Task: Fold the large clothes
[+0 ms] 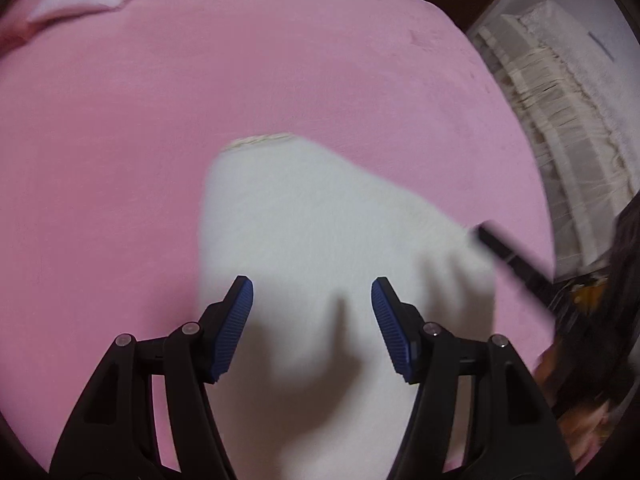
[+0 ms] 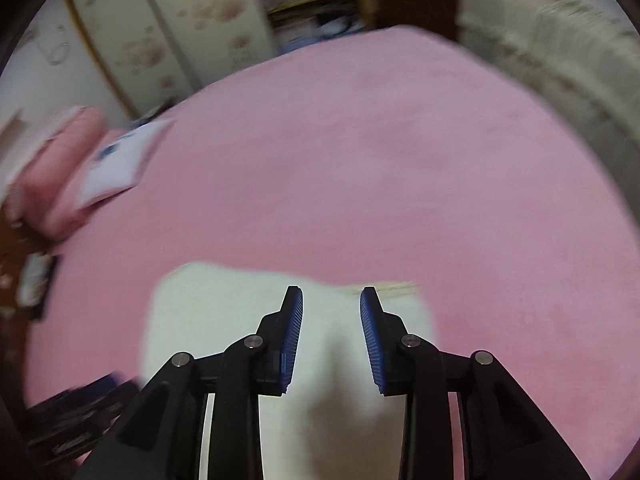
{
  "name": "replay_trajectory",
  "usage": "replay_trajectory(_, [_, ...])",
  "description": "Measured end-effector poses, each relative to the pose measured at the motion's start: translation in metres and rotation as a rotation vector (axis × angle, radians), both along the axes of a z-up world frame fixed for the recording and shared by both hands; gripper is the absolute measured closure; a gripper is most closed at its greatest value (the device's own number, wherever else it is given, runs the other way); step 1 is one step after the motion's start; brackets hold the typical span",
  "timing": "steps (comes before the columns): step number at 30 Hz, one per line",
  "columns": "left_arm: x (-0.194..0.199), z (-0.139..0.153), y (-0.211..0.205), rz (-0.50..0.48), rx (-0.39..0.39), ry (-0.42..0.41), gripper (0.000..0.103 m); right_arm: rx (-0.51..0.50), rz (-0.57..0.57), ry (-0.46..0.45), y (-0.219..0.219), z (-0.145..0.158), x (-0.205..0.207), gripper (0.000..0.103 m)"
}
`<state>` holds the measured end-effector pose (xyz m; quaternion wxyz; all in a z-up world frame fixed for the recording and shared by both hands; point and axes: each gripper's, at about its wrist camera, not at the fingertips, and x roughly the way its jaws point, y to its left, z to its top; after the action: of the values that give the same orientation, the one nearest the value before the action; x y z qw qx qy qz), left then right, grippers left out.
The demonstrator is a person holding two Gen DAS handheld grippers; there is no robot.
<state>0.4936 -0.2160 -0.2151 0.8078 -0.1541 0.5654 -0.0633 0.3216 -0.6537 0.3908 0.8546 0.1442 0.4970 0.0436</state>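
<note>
White garment [image 1: 320,232] seen spread on pink bed [image 1: 120,160], right under and ahead of both sets of jaws. Left gripper [image 1: 312,300] jaws parted, nothing pinched. Right gripper [image 2: 331,312] jaws also apart, nothing gripped, cloth below. Frames kinda blurry.

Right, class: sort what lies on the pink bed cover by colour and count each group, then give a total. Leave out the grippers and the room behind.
White: 1, the white garment spread near the middle of the pink bed cover.
Pale lilac: 1, the flat folded item at the far left edge.
Pink: 1, the pink roll beside that item.
Total: 3
</note>
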Motion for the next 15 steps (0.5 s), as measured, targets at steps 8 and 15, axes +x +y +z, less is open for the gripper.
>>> replay_trajectory(8, [0.048,-0.048,-0.006,-0.059,0.087,-0.028,0.102,0.21,0.105,0.128,0.066,-0.06,0.019,0.102])
replay_trajectory(15, [0.027,-0.041,0.034,0.036,0.128,-0.119,0.102,0.124,-0.171,0.091,0.007,-0.039,-0.028,0.103])
